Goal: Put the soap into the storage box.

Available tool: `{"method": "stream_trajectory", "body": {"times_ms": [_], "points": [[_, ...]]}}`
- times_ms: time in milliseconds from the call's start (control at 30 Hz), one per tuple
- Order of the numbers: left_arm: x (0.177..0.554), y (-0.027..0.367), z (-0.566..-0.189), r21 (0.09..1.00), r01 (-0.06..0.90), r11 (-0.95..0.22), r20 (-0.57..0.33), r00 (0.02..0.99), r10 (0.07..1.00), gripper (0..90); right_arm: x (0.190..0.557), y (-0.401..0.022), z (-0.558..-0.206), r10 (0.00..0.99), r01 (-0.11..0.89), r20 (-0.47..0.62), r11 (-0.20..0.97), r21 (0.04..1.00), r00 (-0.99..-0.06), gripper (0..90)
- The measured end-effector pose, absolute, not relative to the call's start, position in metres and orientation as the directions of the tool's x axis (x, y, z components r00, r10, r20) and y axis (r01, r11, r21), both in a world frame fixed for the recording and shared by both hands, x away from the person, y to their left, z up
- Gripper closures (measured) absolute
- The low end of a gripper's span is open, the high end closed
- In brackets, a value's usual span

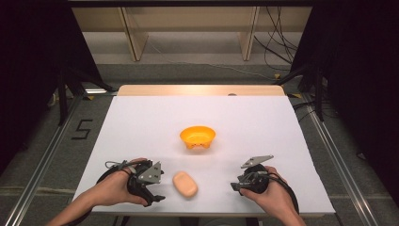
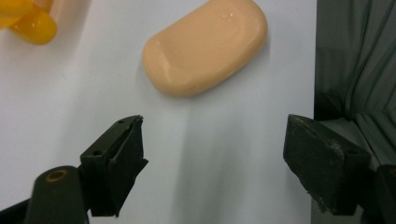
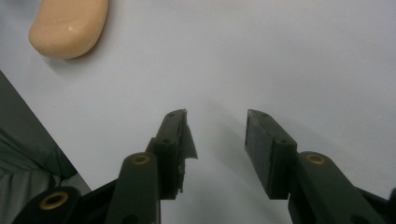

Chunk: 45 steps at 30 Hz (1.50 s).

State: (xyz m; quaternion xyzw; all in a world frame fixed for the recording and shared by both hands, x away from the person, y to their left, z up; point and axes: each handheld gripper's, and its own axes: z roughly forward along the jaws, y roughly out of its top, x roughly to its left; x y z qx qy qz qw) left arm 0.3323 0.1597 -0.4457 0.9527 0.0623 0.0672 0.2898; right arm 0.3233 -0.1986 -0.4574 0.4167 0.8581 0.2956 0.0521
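From the high view, your left hand-held gripper [image 1: 157, 188] sits near the front edge of the white table [image 1: 141, 122], its jaws pointing toward the peach soap bar [image 1: 185, 184], which lies flat just beside them without touching. Your right hand-held gripper [image 1: 234, 186] rests on the other side of the soap bar, a little farther from it, jaws pointing inward as well. An orange bowl [image 1: 197, 137] stands upright farther back on the table, behind the soap bar and apart from it. Your hands wrap both gripper bodies from the bottom of the view.

In the left gripper view, your left hand-held gripper [image 2: 215, 144] has its jaws spread wide with nothing between them, only bare table. The soap bar [image 2: 205, 46] lies ahead of the jaw tips, tilted diagonally, clear of both pads. A bit of the orange bowl [image 2: 28, 21] shows at the upper left corner, and the table's edge runs down the right side.

In the right gripper view, your right hand-held gripper [image 3: 217, 126] has its jaws parted by a moderate gap, empty, hovering over plain table. The soap bar [image 3: 70, 23] lies at the upper left, well ahead of and to the side of the jaw tips.
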Motion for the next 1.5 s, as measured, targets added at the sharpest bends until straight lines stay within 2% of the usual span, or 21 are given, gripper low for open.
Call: {"method": "stream_trajectory", "body": {"times_ms": [100, 267, 700, 1033, 1500], "points": [[0.337, 0.153, -0.441, 0.526, 0.038, -0.850, 0.094, 0.990, 0.102, 19.9, 0.324, -0.198, -0.458, 0.743, 0.684, 0.160, 0.480, 0.550, -0.650, 58.0], [0.341, 0.141, -0.436, 0.509, -0.006, -0.861, 0.118, 0.991, 0.063, 18.4, 0.324, -0.197, -0.459, 0.740, 0.689, 0.170, 0.482, 0.541, -0.651, 57.7], [0.354, 0.113, -0.434, 0.455, -0.080, -0.887, 0.108, 0.994, -0.035, 18.0, 0.325, -0.198, -0.459, 0.741, 0.690, 0.172, 0.478, 0.544, -0.649, 56.1], [0.357, 0.102, -0.434, 0.448, -0.087, -0.890, 0.088, 0.995, -0.053, 17.2, 0.325, -0.199, -0.460, 0.745, 0.685, 0.174, 0.460, 0.565, -0.644, 55.2], [0.366, 0.077, -0.439, 0.378, -0.143, -0.915, 0.069, 0.990, -0.127, 16.8, 0.325, -0.200, -0.459, 0.742, 0.681, 0.161, 0.478, 0.554, -0.651, 54.0]]}}
